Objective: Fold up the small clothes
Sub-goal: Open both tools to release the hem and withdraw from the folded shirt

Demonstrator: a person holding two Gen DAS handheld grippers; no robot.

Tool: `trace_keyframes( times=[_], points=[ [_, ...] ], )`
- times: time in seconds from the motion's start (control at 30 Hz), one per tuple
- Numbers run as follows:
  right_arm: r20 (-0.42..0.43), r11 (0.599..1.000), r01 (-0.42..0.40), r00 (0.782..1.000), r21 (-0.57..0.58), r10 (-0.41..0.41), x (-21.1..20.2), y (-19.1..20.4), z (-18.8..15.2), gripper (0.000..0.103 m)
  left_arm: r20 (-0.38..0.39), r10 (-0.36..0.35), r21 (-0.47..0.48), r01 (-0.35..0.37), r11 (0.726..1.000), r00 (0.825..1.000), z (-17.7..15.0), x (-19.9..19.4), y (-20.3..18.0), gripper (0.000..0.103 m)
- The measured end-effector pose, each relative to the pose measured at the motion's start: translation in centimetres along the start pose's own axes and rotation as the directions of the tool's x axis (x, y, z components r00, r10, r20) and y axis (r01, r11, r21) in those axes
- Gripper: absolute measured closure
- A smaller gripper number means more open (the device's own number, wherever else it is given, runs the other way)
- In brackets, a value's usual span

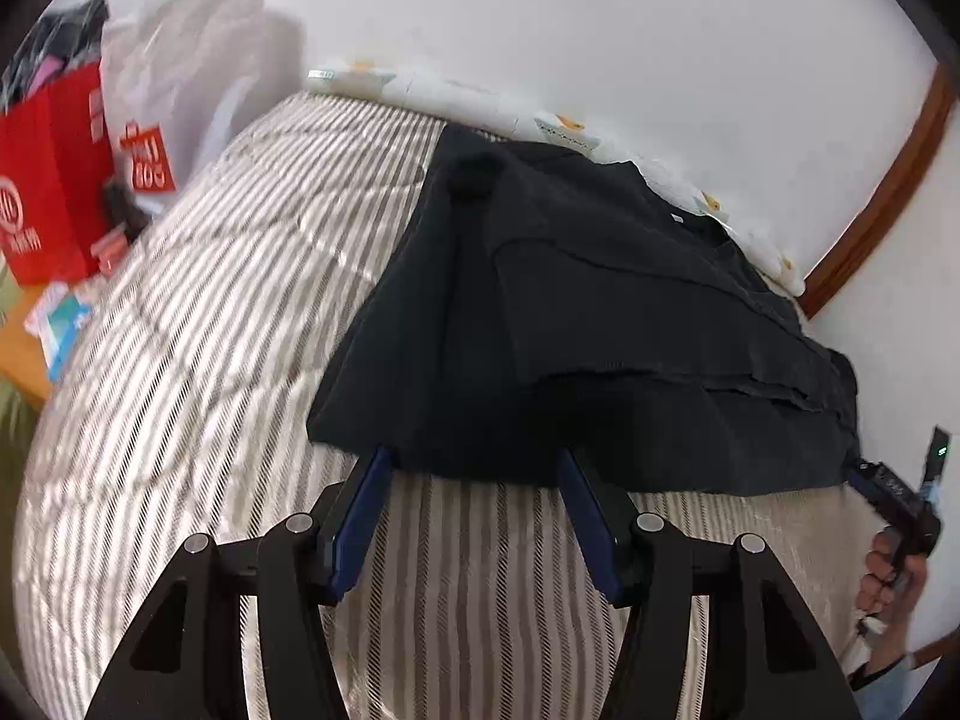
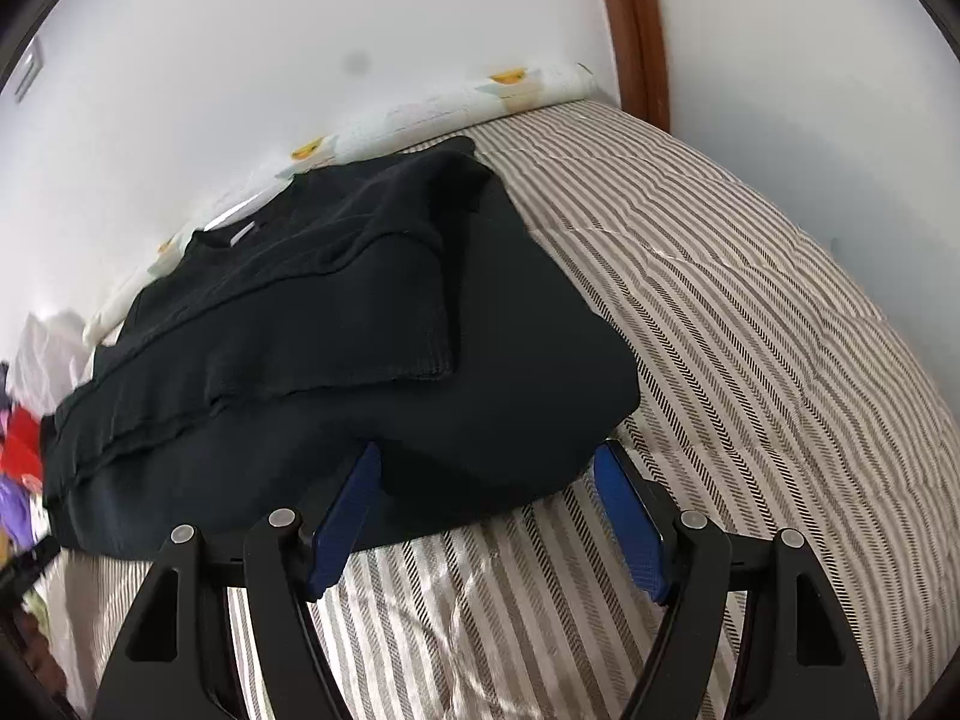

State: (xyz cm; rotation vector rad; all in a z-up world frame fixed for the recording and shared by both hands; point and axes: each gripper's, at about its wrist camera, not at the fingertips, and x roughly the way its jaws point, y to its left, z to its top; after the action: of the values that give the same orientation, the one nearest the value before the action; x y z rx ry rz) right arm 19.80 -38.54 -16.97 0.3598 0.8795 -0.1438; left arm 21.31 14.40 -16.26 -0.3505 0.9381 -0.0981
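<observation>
A: Left claw [image 1: 474,468] open, nothing gripped, tips at the near hem of the black shirt [image 1: 600,300]. Shirt lies partly folded on the striped bed [image 1: 210,360], by the wall.

B: Right claw [image 2: 489,462] also open and empty, at the hem's right corner.

A: My call: pinch both hem corners level, carry them toward the collar together, keep the edge taut.

B: Writing? Red bag [image 1: 54,180] at far left carries white print, blurred; white bag [image 1: 168,96] too. Unreadable.
</observation>
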Motion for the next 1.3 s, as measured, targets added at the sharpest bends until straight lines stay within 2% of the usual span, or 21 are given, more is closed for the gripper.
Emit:
trace_keyframes(
  times=[0.1,0.13,0.3,0.47,0.57,0.6,0.63,0.67,0.7,0.8,0.93,1.07,1.3],
  points=[
    [-0.006,1.000,-0.007,1.000,0.021,0.007,0.6,-0.2,0.2,0.030,-0.042,0.003,-0.015,-0.003,1.000,0.999,-0.4,1.0,0.1,0.047],
    [0.004,1.000,0.003,1.000,0.012,-0.003,0.7,-0.1,0.3,0.030,-0.014,0.007,-0.012,-0.007,1.000,1.000,-0.5,0.9,0.0,0.047],
    [0.006,1.000,0.019,1.000,-0.015,-0.019,1.3,0.3,0.8,0.030,0.003,0.022,-0.004,-0.022,1.000,1.000,0.0,1.8,-0.8,0.047],
    [0.008,1.000,0.004,1.000,-0.008,-0.004,1.5,0.1,1.2,0.031,0.030,0.073,0.038,-0.074,0.997,0.997,0.5,2.8,-1.9,0.047],
    [0.016,1.000,-0.007,1.000,-0.019,0.007,1.6,0.3,1.1,0.041,0.045,0.100,0.059,-0.103,0.993,0.994,0.9,3.4,-2.7,0.047],
    [0.017,1.000,-0.008,1.000,-0.024,0.009,1.6,0.4,1.1,0.047,0.047,0.103,0.060,-0.106,0.993,0.994,1.0,3.5,-2.8,0.048],
    [0.014,0.999,-0.022,1.000,-0.029,0.023,1.6,0.5,1.1,0.057,0.050,0.106,0.060,-0.109,0.992,0.993,1.2,3.6,-2.9,0.050],
    [0.013,0.999,-0.033,0.999,-0.031,0.033,1.5,0.5,1.1,0.062,0.050,0.103,0.057,-0.106,0.993,0.993,1.3,3.7,-3.0,0.058],
    [0.012,0.999,-0.043,0.999,-0.029,0.043,1.5,0.5,1.1,0.072,0.048,0.098,0.055,-0.101,0.993,0.994,1.3,3.7,-2.9,0.068],
    [0.019,0.996,-0.088,0.996,-0.014,0.088,1.1,0.3,1.2,0.083,0.044,0.098,0.044,-0.100,0.994,0.994,1.8,3.6,-2.9,0.087],
    [0.052,0.993,-0.104,0.993,-0.047,0.107,-0.5,0.5,0.6,0.087,0.051,0.087,0.047,-0.090,0.995,0.995,1.7,2.6,-2.7,0.093],
    [0.048,0.989,-0.132,0.990,-0.063,0.135,-2.0,0.4,-0.1,0.087,0.075,0.096,0.052,-0.100,0.994,0.993,1.1,1.1,-2.7,0.094],
    [0.039,0.985,-0.139,0.989,-0.101,0.143,-5.2,0.2,-2.4,0.087,0.060,0.099,0.064,-0.103,0.993,0.993,-2.5,-1.8,-2.2,0.094]
  ],
)
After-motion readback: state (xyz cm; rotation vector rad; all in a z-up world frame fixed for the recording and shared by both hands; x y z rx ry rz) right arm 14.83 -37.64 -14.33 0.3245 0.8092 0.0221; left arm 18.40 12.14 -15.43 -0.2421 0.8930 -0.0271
